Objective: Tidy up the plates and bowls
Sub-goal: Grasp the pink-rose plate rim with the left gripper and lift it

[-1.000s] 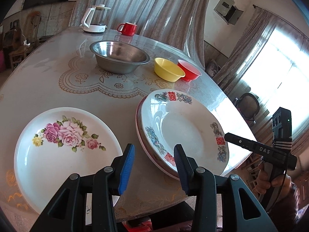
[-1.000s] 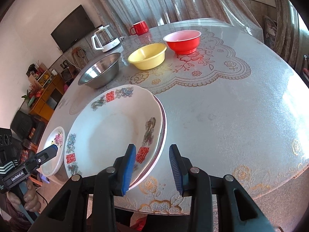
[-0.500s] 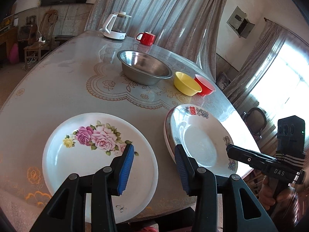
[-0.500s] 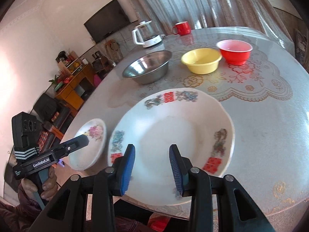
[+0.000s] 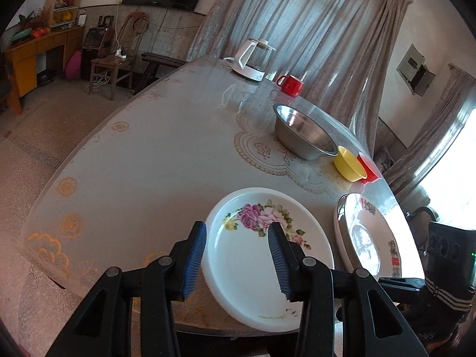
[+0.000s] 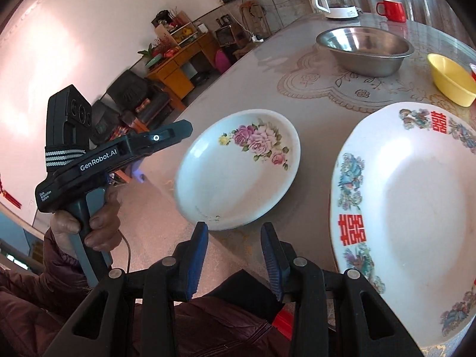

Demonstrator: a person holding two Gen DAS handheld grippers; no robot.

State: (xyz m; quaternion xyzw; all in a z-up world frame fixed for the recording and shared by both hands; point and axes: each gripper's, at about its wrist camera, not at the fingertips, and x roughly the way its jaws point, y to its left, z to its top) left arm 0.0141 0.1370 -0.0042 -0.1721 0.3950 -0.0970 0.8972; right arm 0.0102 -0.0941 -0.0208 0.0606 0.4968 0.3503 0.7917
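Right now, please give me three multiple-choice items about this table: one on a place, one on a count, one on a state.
1. Where is the yellow bowl?
A. between the steel bowl and the red bowl
B. inside the steel bowl
C. on the rose plate

2. How many bowls stand on the table?
A. two
B. three
C. five

3. What is the state of the left gripper?
A. shut on the rose plate
C. shut on the red mug
B. open, holding nothing

Key: 1 A, it sits in the row between them. 2 B, steel, yellow and red. 3 B, the blue pads stand apart above the plate.
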